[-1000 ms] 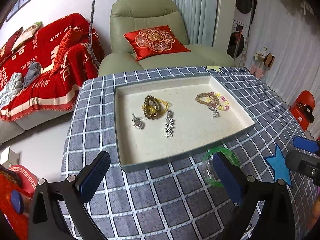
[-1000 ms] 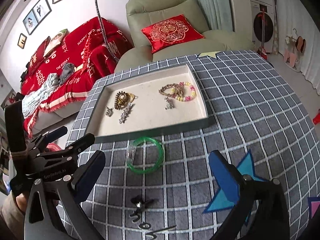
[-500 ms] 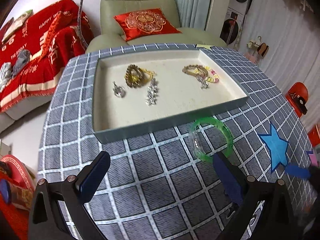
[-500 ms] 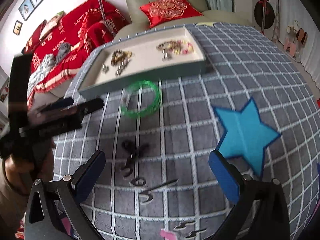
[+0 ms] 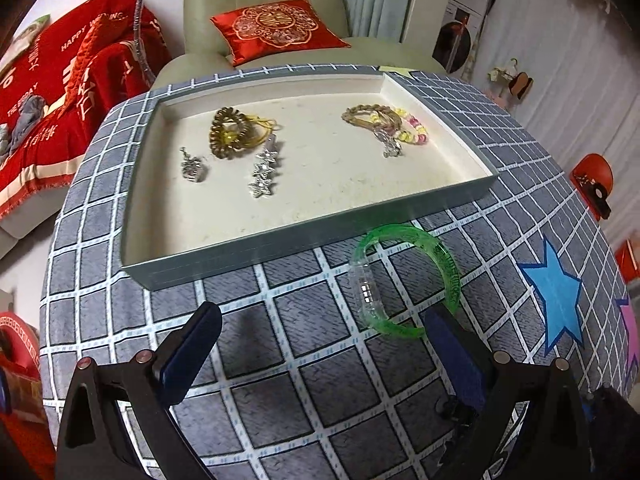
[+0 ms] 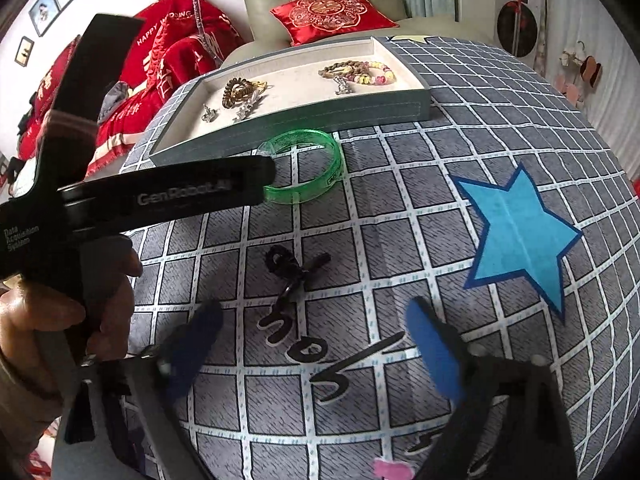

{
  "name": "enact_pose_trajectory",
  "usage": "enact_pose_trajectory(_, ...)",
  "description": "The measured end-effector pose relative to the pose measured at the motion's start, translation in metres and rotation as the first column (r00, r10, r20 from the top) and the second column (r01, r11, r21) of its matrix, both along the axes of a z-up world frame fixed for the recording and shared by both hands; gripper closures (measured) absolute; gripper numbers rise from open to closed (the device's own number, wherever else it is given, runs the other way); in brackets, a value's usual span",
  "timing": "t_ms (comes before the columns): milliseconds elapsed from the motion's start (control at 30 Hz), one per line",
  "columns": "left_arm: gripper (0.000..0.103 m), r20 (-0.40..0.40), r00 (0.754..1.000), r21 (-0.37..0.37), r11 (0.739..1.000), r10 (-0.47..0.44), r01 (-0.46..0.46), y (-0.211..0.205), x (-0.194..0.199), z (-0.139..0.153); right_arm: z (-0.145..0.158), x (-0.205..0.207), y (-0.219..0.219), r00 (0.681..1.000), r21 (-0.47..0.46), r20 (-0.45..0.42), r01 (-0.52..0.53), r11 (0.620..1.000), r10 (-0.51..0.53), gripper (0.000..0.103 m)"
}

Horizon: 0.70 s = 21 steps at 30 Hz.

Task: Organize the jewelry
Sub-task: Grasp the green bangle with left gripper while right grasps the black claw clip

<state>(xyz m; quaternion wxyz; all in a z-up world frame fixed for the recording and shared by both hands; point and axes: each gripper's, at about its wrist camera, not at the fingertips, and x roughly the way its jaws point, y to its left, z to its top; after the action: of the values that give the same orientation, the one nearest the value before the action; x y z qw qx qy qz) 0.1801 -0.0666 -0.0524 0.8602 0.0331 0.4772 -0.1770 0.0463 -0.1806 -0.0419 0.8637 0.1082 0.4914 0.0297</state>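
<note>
Two black clips lie before the green bangle.

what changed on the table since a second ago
Both grippers came down toward the tablecloth. The left gripper closed in on the green bangle; the right gripper, jaws closing with nothing between them, now hangs over the black hair clip. Nothing was grasped. The bangle, clip and tray jewelry stayed put.

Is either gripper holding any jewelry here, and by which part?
Nothing is held. The left gripper is open beside the green bangle; the right gripper, jaws closing, has nothing between them.
</note>
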Motion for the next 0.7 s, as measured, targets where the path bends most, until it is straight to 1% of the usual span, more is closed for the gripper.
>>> enact_pose_trajectory(67,0.0,-0.003,1.0,0.002,1.0,-0.008,0.008,-0.002,0.001,-0.003,-0.003,0.002,0.001,1.0,0.002,-0.002,0.009,1.0,-0.009,0.021)
enact_pose_trajectory(100,0.0,-0.004,1.0,0.003,1.0,-0.01,0.01,-0.003,0.002,-0.004,-0.004,0.003,0.001,1.0,0.003,-0.003,0.013,1.0,-0.013,0.026)
enact_pose_trajectory(133,0.0,-0.004,1.0,0.002,1.0,-0.012,0.012,-0.003,0.003,-0.004,-0.005,0.004,0.001,1.0,-0.001,-0.001,0.022,1.0,-0.022,0.028)
enact_pose_trajectory(300,0.0,-0.006,1.0,0.015,1.0,-0.018,0.019,-0.009,0.008,-0.008,-0.005,0.009,0.002,0.999,-0.008,0.021,0.033,0.999,-0.032,0.029)
enact_pose_trajectory(367,0.0,-0.007,1.0,0.015,1.0,-0.016,0.016,-0.011,0.01,-0.008,-0.006,0.011,0.006,0.999,-0.03,0.03,0.033,0.999,-0.032,0.03)
enact_pose_trajectory(400,0.0,-0.005,1.0,0.016,1.0,-0.015,0.015,-0.012,0.011,-0.008,-0.006,0.011,0.007,0.999,-0.041,0.035,0.031,0.999,-0.03,0.033)
enact_pose_trajectory(433,0.0,-0.004,1.0,0.019,1.0,-0.015,0.015,-0.013,0.012,-0.008,-0.006,0.011,0.011,0.999,-0.06,0.04,0.026,0.998,-0.023,0.04)
enact_pose_trajectory(467,0.004,-0.006,1.0,0.023,1.0,-0.017,0.017,-0.015,0.012,-0.009,-0.006,0.012,0.013,0.999,-0.075,0.043,0.023,0.997,-0.02,0.044)
enact_pose_trajectory(500,0.009,-0.01,1.0,0.028,0.999,-0.019,0.019,-0.017,0.012,-0.01,-0.006,0.012,0.015,0.999,-0.09,0.045,0.02,0.996,-0.016,0.054)
enact_pose_trajectory(533,0.01,-0.012,1.0,0.035,0.999,-0.02,0.021,-0.019,0.012,-0.011,-0.006,0.012,0.016,0.999,-0.098,0.047,0.016,0.995,-0.011,0.063)
enact_pose_trajectory(567,0.01,-0.002,1.0,0.043,0.999,-0.023,0.023,-0.021,0.011,-0.011,-0.005,0.012,0.017,0.999,-0.102,0.048,0.01,0.995,-0.005,0.067)
enact_pose_trajectory(633,0.01,0.002,0.999,0.046,0.998,-0.033,0.033,-0.024,0.009,-0.011,-0.005,0.012,0.017,0.999,-0.104,0.048,0.007,0.995,-0.002,0.079)
enact_pose_trajectory(667,0.01,0.005,0.999,0.05,0.998,-0.039,0.039,-0.025,0.008,-0.011,-0.005,0.013,0.016,0.999,-0.102,0.047,0.007,0.995,-0.002,0.08)
enact_pose_trajectory(700,0.012,0.007,0.999,0.052,0.998,-0.042,0.041,-0.026,0.007,-0.011,-0.005,0.013,0.015,0.999,-0.096,0.046,0.006,0.995,-0.002,0.082)
